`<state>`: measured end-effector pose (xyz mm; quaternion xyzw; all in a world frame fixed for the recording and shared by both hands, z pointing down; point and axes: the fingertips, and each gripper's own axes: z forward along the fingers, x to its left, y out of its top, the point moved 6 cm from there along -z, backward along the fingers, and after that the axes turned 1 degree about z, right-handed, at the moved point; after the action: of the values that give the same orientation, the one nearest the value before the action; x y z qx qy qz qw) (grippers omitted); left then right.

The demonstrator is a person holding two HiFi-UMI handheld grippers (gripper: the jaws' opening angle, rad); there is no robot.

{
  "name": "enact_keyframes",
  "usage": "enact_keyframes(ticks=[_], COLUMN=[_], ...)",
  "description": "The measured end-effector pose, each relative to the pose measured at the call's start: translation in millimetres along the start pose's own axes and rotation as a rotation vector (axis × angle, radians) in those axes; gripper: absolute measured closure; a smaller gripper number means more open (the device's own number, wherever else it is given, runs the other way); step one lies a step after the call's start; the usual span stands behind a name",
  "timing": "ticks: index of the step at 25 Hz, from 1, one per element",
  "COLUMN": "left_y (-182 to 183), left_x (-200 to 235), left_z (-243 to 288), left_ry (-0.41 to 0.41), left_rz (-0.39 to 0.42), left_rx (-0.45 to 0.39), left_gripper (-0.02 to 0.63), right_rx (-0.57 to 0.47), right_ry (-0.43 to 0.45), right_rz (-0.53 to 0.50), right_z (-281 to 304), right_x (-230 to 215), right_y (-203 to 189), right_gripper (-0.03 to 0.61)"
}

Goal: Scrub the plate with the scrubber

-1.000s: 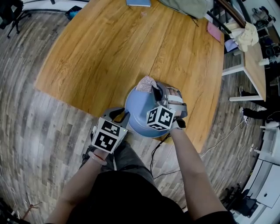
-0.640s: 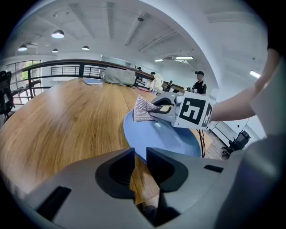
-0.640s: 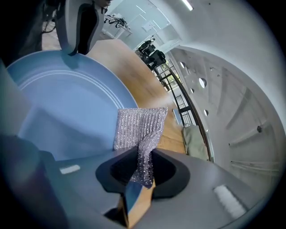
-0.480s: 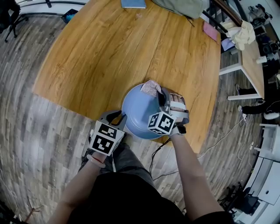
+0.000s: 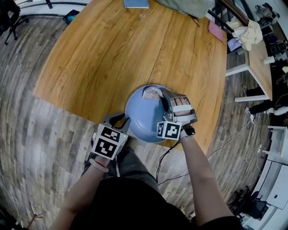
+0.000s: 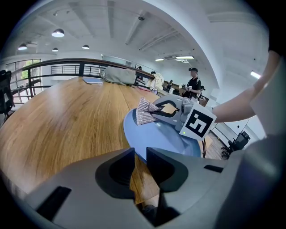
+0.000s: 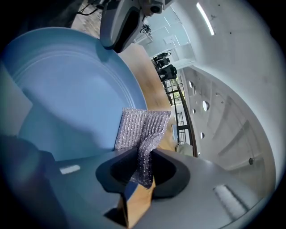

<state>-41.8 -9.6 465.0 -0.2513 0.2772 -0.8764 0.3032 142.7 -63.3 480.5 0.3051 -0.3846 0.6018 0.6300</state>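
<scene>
Right gripper (image 5: pixel 162 96) first: its jaws are pinched tight on the scrubber (image 5: pixel 152 93), and the right gripper view shows the silvery mesh squeezed between the two dark pads and fanning out beyond the tips. The scrubber lies flat on the blue plate (image 5: pixel 140 120), at about the plate's 12 o'clock in the head view, just inside the rim. The gripper reaches in over the plate from the 4 o'clock side, marker cube hanging over the near rim.

Over to the left gripper (image 5: pixel 120 119): jaws drawn narrow, only a slim slit between them, and nothing held. In its own view bare wood shows through the slit, with the plate's edge right at the tips. It sits at the plate's 9 o'clock edge.

The plate rests on the wooden table (image 5: pixel 103 58), down in the table's 5 o'clock corner, close to the near edge. At the far edge, 12 o'clock, a blue book (image 5: pixel 136 3) and, beside it, a grey bag (image 5: pixel 189 6)
</scene>
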Motion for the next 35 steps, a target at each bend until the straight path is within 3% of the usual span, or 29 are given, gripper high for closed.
enact_keyframes(ticks=[4, 13, 22, 35], left_y=[0, 1, 1, 1], left_x=[-1, -2, 0, 0], left_z=[0, 3, 3, 3], left_ry=[0.003, 0.005, 0.008, 0.004], left_rz=[-0.003, -0.012, -0.006, -0.009], left_rx=[0.001, 0.004, 0.002, -0.005], left_gripper=[0.537, 0.537, 0.537, 0.537], right_rx=[0.003, 0.142, 0.141, 0.138], right_ry=[0.025, 0.087, 0.148, 0.436], right_rz=[-0.021, 0.233, 0.290, 0.356], right_z=[-1, -21, -56, -80], right_x=[0, 9, 31, 48], right_y=[-5, -25, 0, 45], right_gripper=[0.500, 0.502, 0.502, 0.500])
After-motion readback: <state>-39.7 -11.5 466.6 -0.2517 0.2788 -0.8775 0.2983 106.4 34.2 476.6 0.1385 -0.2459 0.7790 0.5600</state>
